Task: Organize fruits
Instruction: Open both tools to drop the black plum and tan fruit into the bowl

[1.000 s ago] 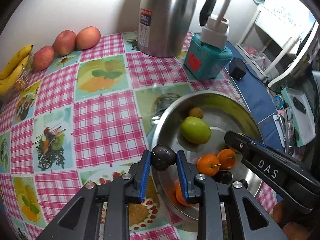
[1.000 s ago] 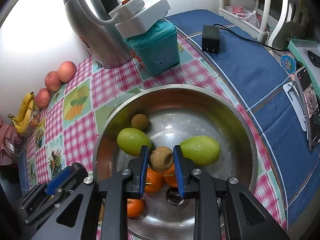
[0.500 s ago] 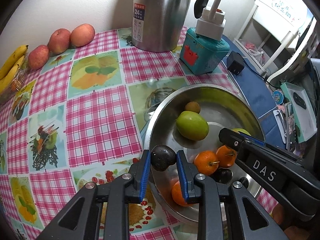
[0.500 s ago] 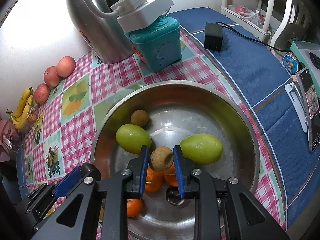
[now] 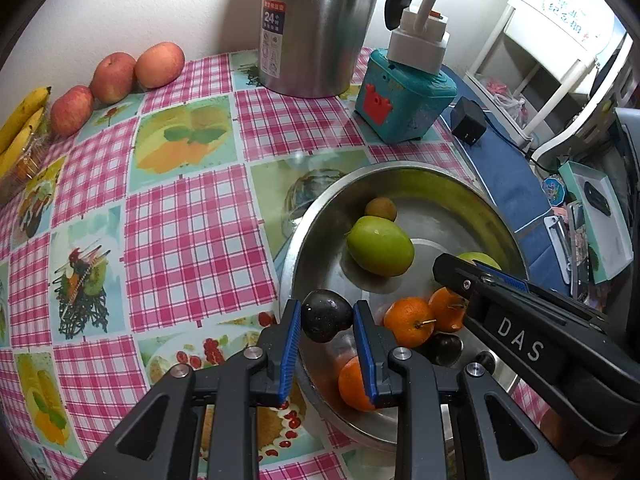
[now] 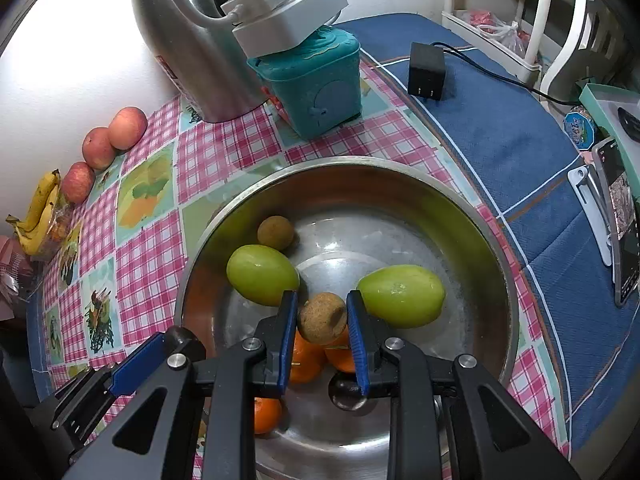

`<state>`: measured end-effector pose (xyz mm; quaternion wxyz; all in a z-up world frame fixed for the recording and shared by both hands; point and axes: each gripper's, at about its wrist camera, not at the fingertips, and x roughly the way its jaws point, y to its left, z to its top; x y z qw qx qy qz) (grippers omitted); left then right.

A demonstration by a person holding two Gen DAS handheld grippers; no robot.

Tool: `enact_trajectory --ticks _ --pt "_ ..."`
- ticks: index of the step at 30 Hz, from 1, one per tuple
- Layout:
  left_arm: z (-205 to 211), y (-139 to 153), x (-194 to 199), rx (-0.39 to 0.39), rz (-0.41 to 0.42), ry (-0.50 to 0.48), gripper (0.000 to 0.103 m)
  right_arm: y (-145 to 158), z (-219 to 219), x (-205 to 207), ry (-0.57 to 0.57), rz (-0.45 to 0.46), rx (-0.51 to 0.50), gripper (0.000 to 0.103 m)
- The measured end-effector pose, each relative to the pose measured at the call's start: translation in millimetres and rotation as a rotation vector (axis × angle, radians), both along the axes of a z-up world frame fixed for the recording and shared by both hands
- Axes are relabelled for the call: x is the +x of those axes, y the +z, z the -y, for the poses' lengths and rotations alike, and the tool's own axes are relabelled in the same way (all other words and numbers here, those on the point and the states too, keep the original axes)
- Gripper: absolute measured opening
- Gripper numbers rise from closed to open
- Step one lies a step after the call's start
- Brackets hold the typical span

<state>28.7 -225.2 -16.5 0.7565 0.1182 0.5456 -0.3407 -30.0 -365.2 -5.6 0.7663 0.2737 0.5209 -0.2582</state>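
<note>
"DAS" in white on right tool (image 5: 516, 336); "24" on blue label of steel thermos (image 5: 316, 20), rest unreadable.

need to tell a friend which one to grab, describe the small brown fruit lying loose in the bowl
Find the steel bowl on the checked tablecloth. At its far left side, just behind the left green fruit, lies the small brown fruit. It is round, dull and much smaller than the green ones, and unlike its twin no tool holds it.

Home kitchen: thermos (image 5: 316, 24), fruit tablecloth (image 5: 192, 240)
</note>
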Motion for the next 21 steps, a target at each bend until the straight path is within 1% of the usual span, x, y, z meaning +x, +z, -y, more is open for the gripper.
enact_trajectory --ticks 1,3,4,5,6,7,10,12,13,16,21 --pt "0.3 -0.4 -0.1 0.001 -0.003 -0.002 0.03 -0.2 0.1 0.2 -0.001 -0.003 -0.001 0.026" --pt "1.3 -1.1 -0.7 0.004 -0.006 -0.008 0.035 0.0 0.1 0.2 -0.002 -0.007 -0.007 0.027" --pt "1.9 -1.0 -1.0 0.004 -0.005 -0.009 0.043 0.2 0.2 0.3 -0.003 -0.012 -0.012 0.028" --pt "1.9 -0.5 -1.2 0.001 -0.003 -0.009 0.048 0.6 0.2 0.1 -0.003 -0.013 -0.013 0.031" --pt "2.1 0.2 -1.3 0.0 -0.001 -0.01 0.048 1.1 0.0 0.0 -0.004 -0.014 -0.016 0.035" --pt "1.9 1.1 -1.4 0.0 0.003 -0.01 0.048 1.7 0.0 -0.1 -0.004 -0.013 -0.019 0.036" --pt "0.4 2.4 0.3 0.003 0.008 -0.003 0.049 3.8 0.4 -1.2 -0.004 -0.01 -0.024 0.037" --pt "-2.0 2.1 3.3 0.002 0.003 0.012 0.054 5.3 1.2 -1.8 -0.004 -0.006 -0.024 0.037" --pt "-3.6 1.9 5.0 0.002 -0.002 0.021 0.059 6.2 1.4 -2.1 -0.004 -0.005 -0.026 0.037" --pt "-12.2 1.0 13.4 0.017 -0.006 0.076 0.061 7.7 0.9 -2.2 -0.002 -0.004 -0.029 0.037" --pt "-32.0 -6.2 31.5 0.099 0.004 0.196 0.065 4.8 0.7 -1.2 0.001 -0.018 -0.024 0.037"
